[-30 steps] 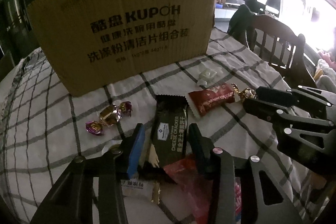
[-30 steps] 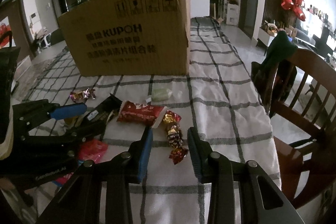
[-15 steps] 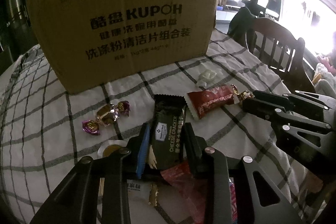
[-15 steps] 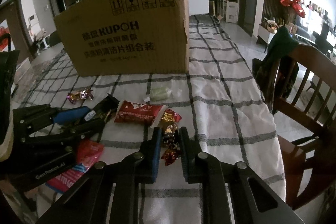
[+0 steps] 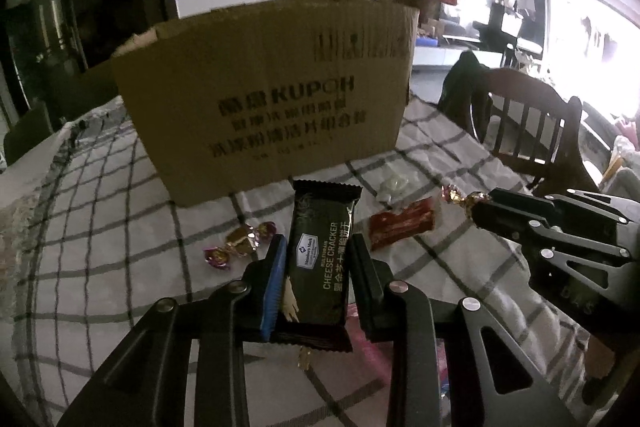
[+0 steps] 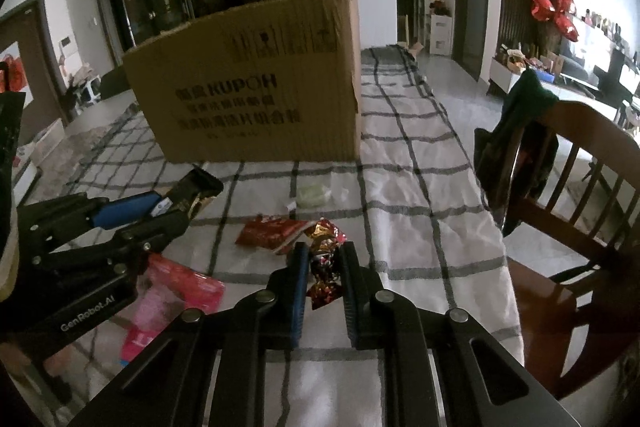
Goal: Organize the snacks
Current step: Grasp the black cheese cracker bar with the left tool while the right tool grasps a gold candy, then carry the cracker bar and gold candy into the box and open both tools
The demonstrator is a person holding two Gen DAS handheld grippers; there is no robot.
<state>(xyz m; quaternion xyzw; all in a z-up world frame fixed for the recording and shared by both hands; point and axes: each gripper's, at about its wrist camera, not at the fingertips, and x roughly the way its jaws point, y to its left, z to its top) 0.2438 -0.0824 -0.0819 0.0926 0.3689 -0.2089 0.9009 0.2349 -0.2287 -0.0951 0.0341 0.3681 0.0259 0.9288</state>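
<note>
Your left gripper (image 5: 316, 267) clamped on black cracker pack (image 5: 320, 255), lifted off checked cloth (image 5: 100, 227), your right gripper (image 6: 324, 269) pinched on red-gold candy (image 6: 325, 259), red packet (image 6: 268, 233) just beyond, purple candy (image 5: 240, 245) near left, cardboard box (image 5: 272, 99) far, mid-table.

Checked cloth covered the tabletop (image 6: 408, 155); on it stood a cardboard box (image 6: 256, 83), with red packet (image 6: 272, 233), purple-gold candies (image 5: 240, 245) and pink packet (image 6: 168, 299) lying nearby.
</note>
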